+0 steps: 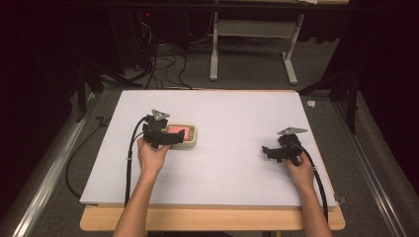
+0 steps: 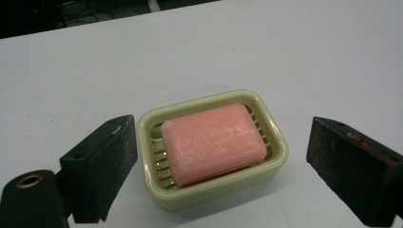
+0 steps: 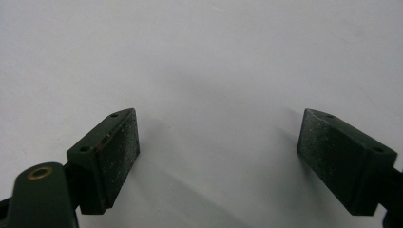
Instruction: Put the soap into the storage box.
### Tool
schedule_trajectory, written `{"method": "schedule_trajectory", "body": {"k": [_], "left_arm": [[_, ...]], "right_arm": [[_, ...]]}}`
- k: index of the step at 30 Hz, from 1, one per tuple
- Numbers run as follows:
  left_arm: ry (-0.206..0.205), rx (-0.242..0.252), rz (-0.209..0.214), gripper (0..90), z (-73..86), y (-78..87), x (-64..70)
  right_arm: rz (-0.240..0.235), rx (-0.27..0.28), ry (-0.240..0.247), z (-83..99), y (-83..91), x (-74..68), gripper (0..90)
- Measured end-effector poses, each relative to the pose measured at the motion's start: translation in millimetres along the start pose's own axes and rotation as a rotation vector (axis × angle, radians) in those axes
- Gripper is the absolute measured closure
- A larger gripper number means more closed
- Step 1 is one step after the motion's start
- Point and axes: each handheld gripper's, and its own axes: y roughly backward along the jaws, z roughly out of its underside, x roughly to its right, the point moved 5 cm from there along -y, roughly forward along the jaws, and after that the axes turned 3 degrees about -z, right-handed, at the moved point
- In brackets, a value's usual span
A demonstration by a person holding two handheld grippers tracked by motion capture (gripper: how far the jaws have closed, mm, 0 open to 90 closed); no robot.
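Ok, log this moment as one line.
left gripper open, straddling soap dish | pink soap in dish | right gripper open over bare table

High view looks forward and down over the whole table (image 1: 237, 177); left gripper view sits close on the soap dish (image 2: 211, 142), at its 9 o'clock; right gripper view shares bare tabletop

The right tool (image 3: 218, 156) hangs wide apart over the bare white tabletop (image 3: 214, 61).

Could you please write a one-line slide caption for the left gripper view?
Open left gripper straddling a pale green plastic soap dish holding a pink rectangular soap bar on the white table.
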Motion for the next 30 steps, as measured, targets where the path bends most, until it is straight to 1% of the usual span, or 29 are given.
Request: {"method": "schedule_trajectory", "body": {"k": [6, 11, 15, 19, 21, 24, 27, 30], "left_arm": [[0.014, 0.016, -0.003, 10.8, 1.0, 8.8, -4.3], [0.014, 0.023, -0.008, 10.8, 3.2, 18.0, -9.4], [0.021, 0.034, -0.012, 10.8, 6.1, 22.7, -12.9], [0.028, 0.032, -0.017, 10.8, 9.5, 26.7, -16.6], [0.025, 0.037, -0.023, 10.8, 10.0, 29.1, -18.4], [0.033, 0.054, -0.023, 10.8, 10.8, 34.5, -20.7], [0.031, 0.052, -0.025, 10.8, 13.6, 38.1, -22.5], [0.040, 0.052, -0.024, 10.8, 16.9, 41.7, -23.9]], "right_arm": [[0.000, 0.000, 0.000, 0.0, 0.0, 0.0, 14.5], [0.000, 0.000, 0.000, 0.0, 0.0, 0.0, 14.6], [0.000, 0.000, 0.000, 0.0, 0.0, 0.0, 14.5], [0.000, 0.000, 0.000, 0.0, 0.0, 0.0, 14.6], [0.000, 0.000, 0.000, 0.0, 0.0, 0.1, 14.6], [0.000, 0.000, 0.001, 0.0, 0.0, 0.0, 14.5], [0.000, 0.000, 0.001, 0.0, 0.0, 0.0, 14.6], [0.000, 0.000, 0.001, 0.0, 0.0, 0.0, 14.6]]}}
